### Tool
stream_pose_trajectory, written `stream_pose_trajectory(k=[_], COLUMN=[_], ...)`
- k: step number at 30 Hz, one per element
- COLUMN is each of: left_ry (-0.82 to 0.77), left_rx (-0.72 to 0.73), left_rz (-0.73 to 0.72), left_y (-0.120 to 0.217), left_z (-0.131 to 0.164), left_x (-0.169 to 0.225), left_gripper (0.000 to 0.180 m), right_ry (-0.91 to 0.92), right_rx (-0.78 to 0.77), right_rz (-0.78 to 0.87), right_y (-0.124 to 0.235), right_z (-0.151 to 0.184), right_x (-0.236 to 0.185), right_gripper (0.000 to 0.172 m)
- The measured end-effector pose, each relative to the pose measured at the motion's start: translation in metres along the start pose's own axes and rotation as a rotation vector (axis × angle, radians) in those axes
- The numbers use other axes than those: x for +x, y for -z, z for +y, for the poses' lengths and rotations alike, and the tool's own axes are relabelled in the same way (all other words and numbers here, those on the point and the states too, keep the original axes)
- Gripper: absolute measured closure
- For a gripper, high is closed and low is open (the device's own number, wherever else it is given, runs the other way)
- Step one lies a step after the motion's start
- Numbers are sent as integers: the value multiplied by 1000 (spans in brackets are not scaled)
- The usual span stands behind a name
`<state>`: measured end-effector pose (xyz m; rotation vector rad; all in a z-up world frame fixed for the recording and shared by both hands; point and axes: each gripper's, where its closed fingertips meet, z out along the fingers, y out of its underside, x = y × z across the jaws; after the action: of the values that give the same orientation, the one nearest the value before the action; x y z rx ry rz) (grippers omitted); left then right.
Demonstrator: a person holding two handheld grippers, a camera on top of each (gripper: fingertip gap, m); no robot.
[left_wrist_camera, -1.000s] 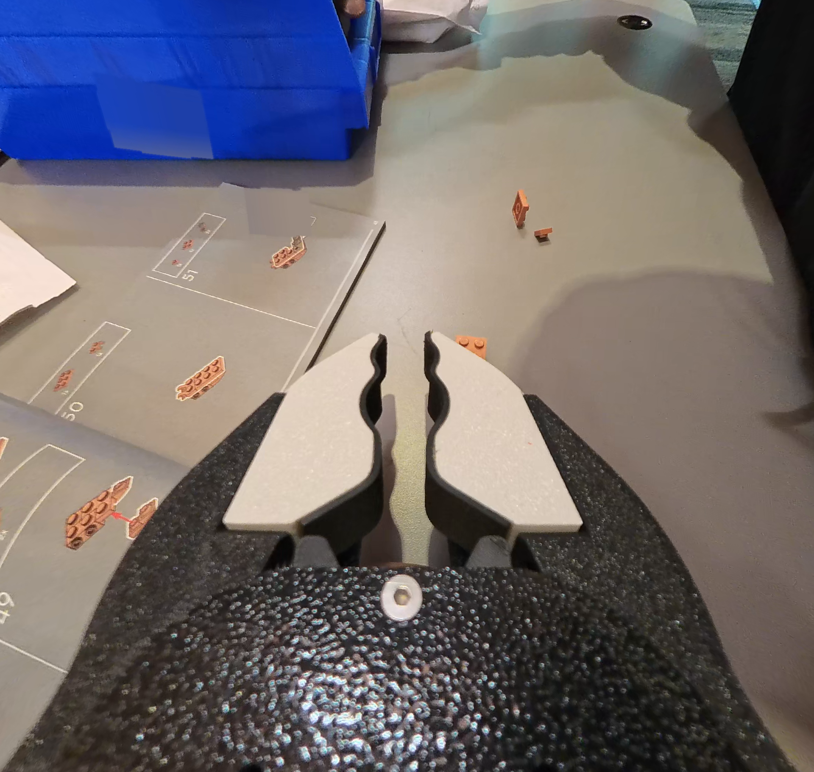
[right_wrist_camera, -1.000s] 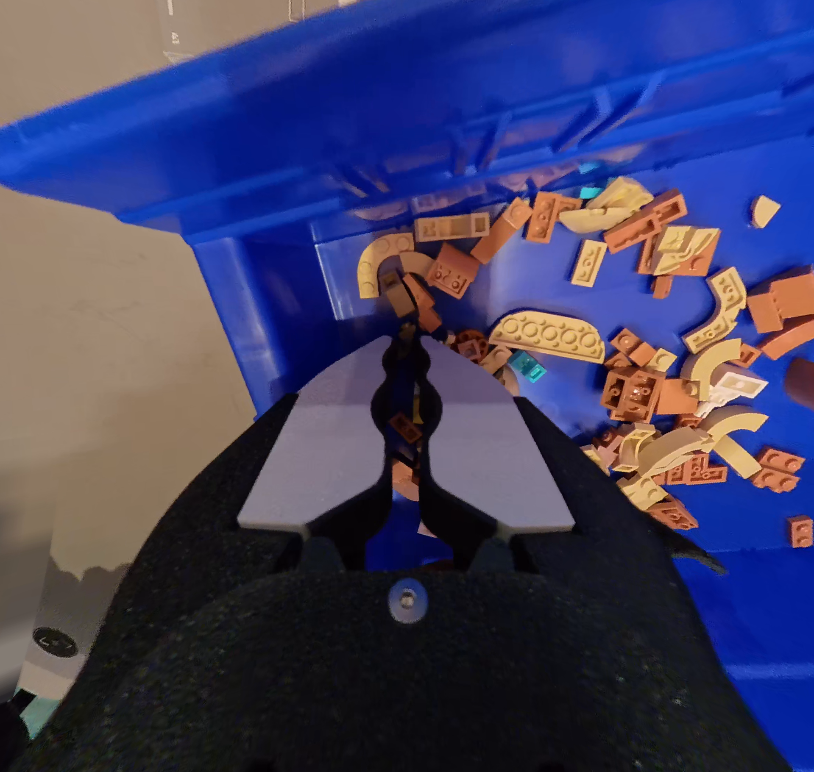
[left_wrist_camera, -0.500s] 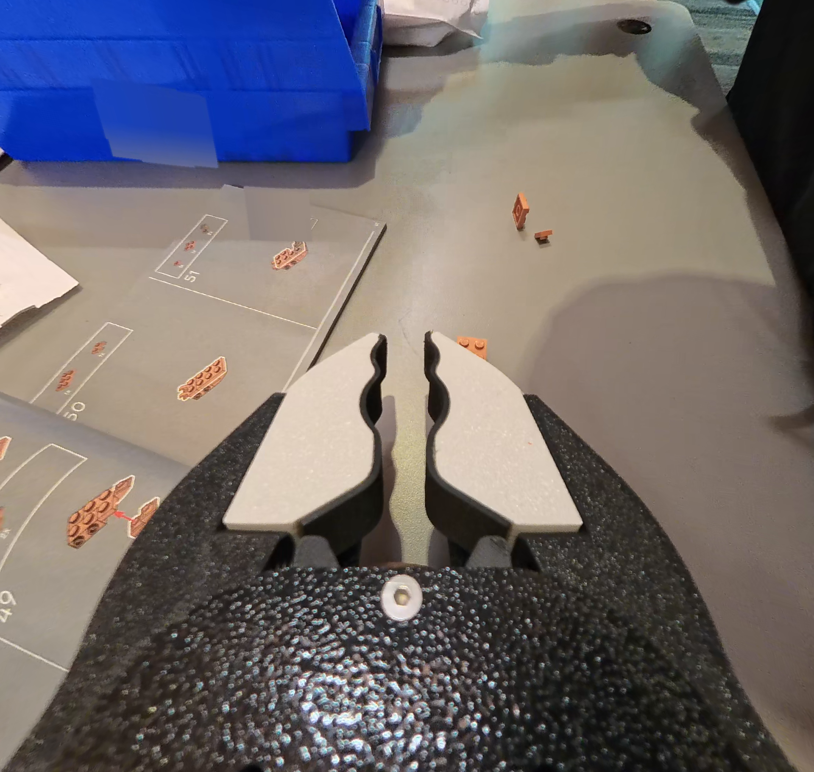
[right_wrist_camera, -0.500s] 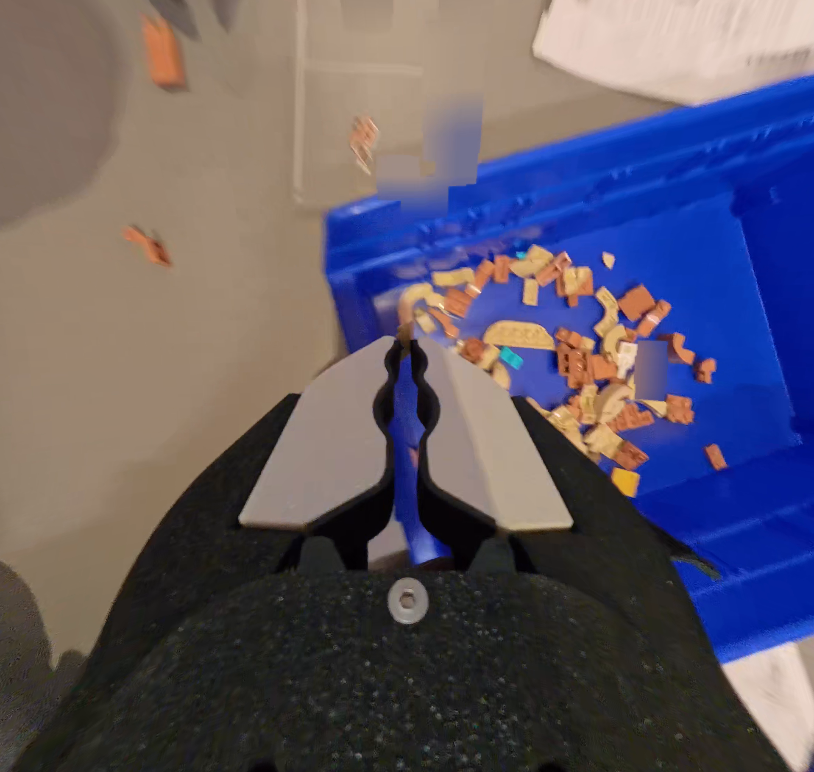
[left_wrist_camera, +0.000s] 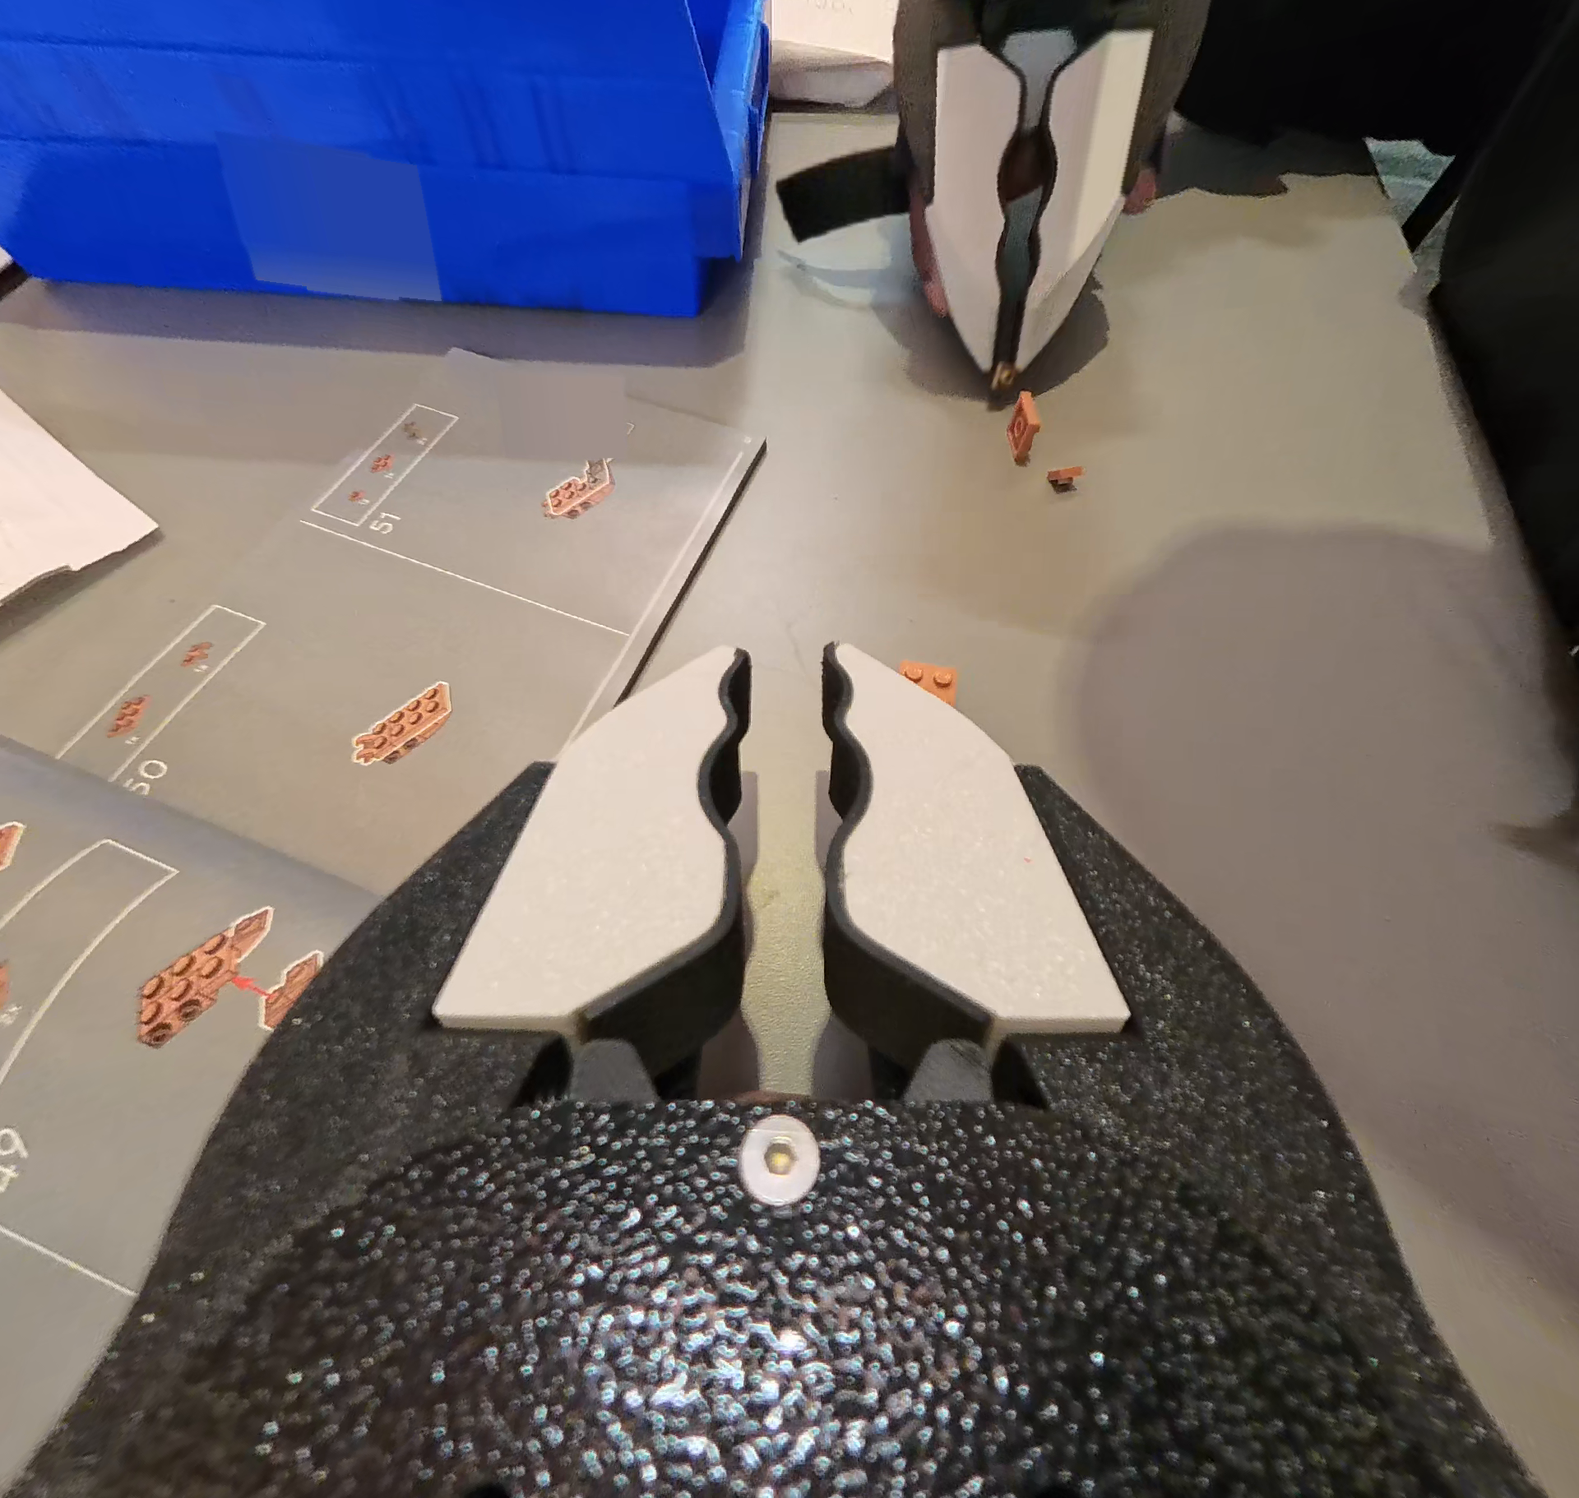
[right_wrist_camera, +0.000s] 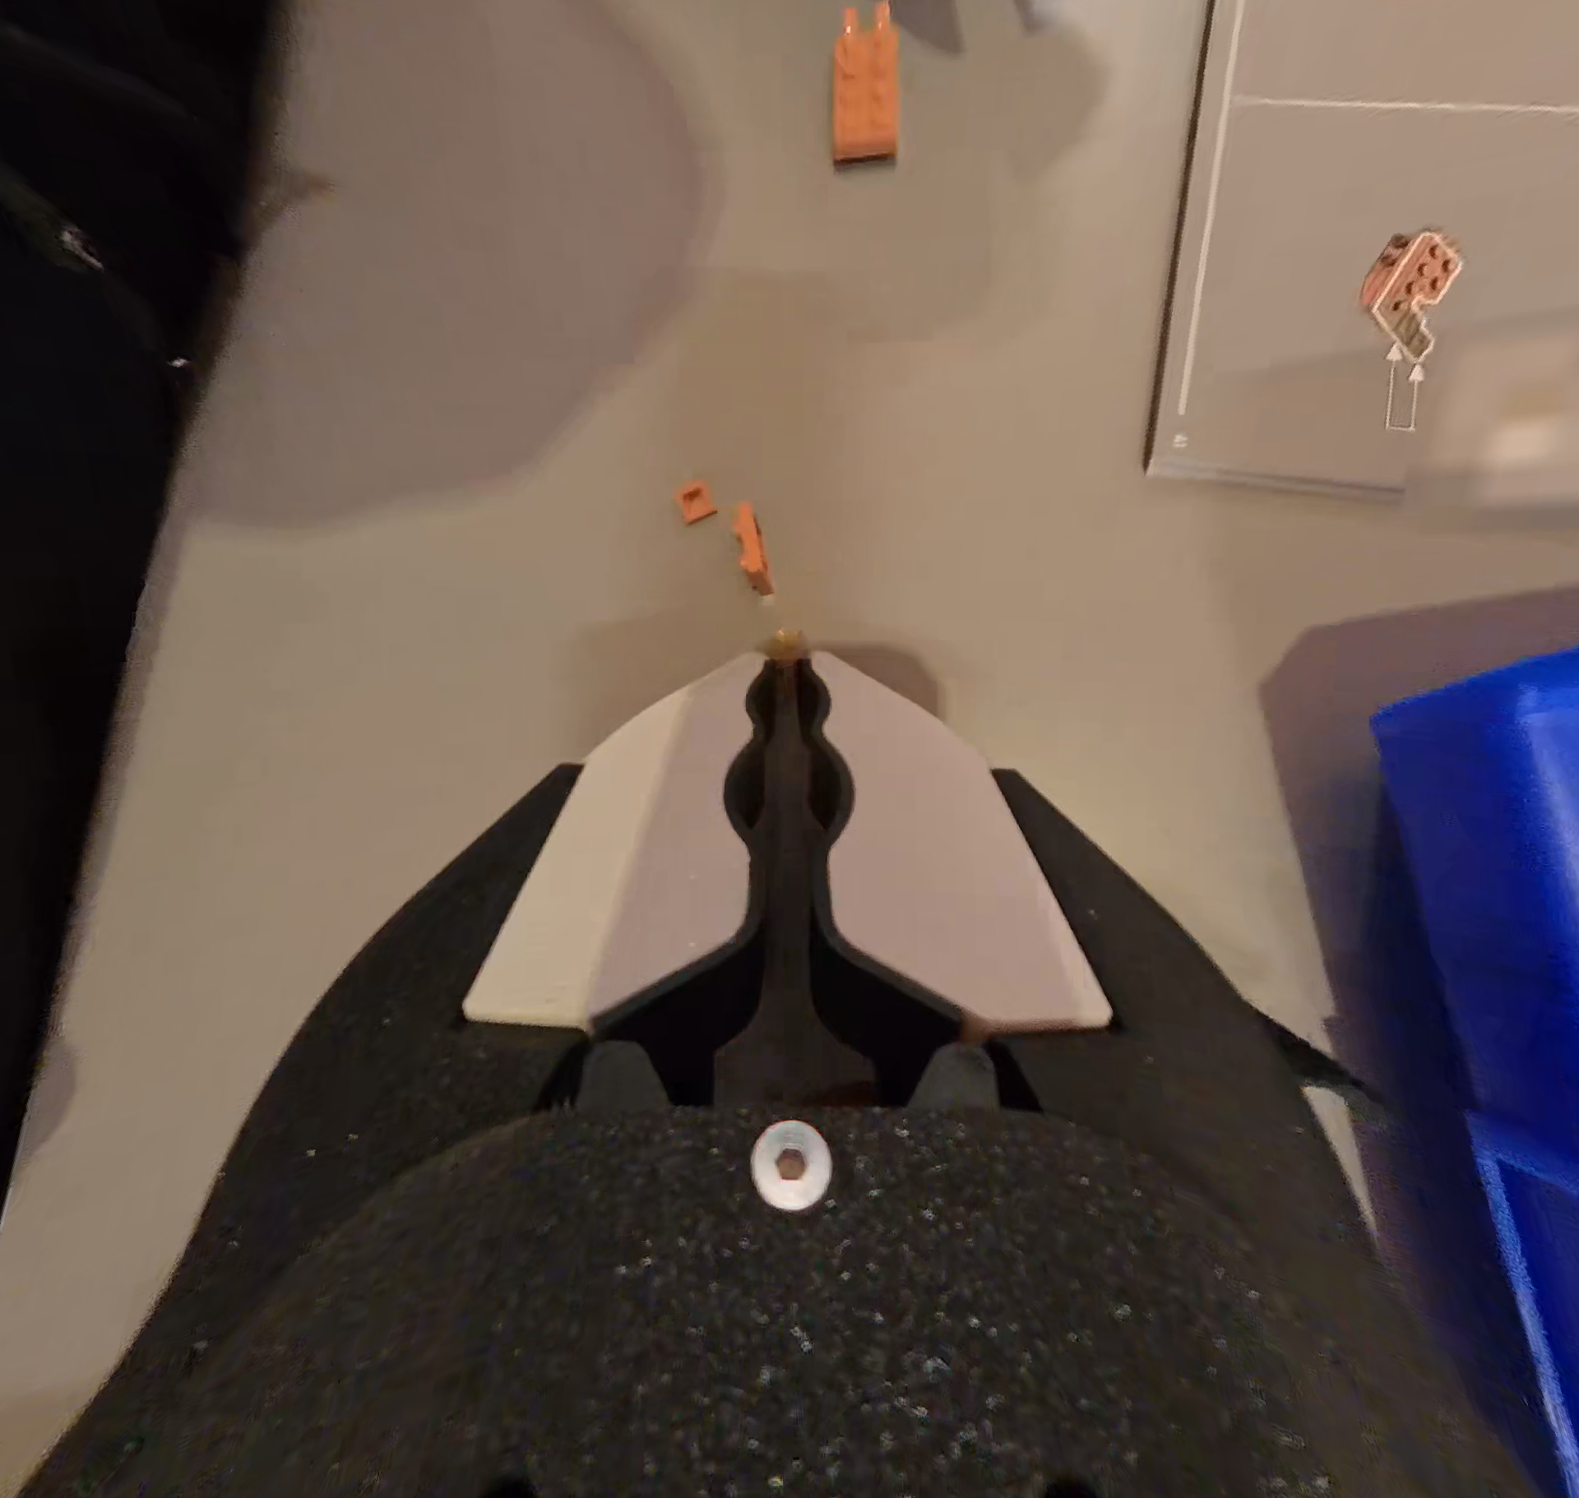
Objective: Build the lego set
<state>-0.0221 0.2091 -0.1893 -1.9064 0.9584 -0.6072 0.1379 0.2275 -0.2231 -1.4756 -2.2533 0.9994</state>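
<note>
The left gripper point(left_wrist_camera: 786, 663) is being held low over the grey table point(left_wrist_camera: 1111, 774), its fingers apart with only bare tabletop showing between them. An orange studded plate point(left_wrist_camera: 931, 680) is lying just beside the right fingertip, at about 2 o'clock from it, partly covered by that finger. At 10 o'clock an open instruction booklet point(left_wrist_camera: 410, 620) is lying flat, printed with brick diagrams, its edge running close to the left finger. A blue plastic bin point(left_wrist_camera: 384, 116) is standing beyond the booklet at 11 o'clock, and white paper point(left_wrist_camera: 51, 509) is showing at the far left edge.

The right gripper point(left_wrist_camera: 1001, 372) is being held tip-down to the table at 1 o'clock in the left wrist view, well apart from the left gripper. Its fingers are being pressed together on a small tan piece point(right_wrist_camera: 784, 644) that is protruding from the very tip; its exact kind cannot be told. An orange tile standing on edge point(right_wrist_camera: 752, 551) is just ahead of that tip, apart from it, and a small orange piece point(right_wrist_camera: 694, 503) is lying beside the tile. The studded plate is lying farther off at 12 o'clock in the right wrist view. The bin's blue corner is flanking this gripper at 3 o'clock, and dark clothing point(right_wrist_camera: 77, 432) is filling the 9 o'clock edge.
</note>
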Motion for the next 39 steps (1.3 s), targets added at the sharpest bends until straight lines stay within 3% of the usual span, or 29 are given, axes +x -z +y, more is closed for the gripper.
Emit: stream_pose_trajectory(k=[5, 10, 14, 18, 23, 33, 39], left_ry=[-16, -15, -12, -14, -1, 9, 15], left_rx=[-3, -3, -4, -10, -1, 9, 17], left_rz=[-5, 0, 2, 2, 1, 8, 5], left_y=[0, 0, 0, -1, 0, 1, 2], left_z=[0, 0, 1, 1, 0, -1, -2], left_x=[1, 2, 2, 2, 0, 0, -1], left_gripper=[165, 165, 165, 165, 165, 165, 165], right_ry=[26, 42, 75, 57, -27, 30, 40], right_rx=[-6, 49, 76, -32, -213, -342, -357], right_rz=[-7, 40, 190, 330, 284, 80, 87], right_y=[-2, 28, 79, 105, 77, 51, 47], right_z=[1, -10, -25, -24, -1, 18, 19], right_x=[-4, 4, 37, 100, 153, 148, 154], right_gripper=[155, 153, 155, 159, 165, 170, 164])
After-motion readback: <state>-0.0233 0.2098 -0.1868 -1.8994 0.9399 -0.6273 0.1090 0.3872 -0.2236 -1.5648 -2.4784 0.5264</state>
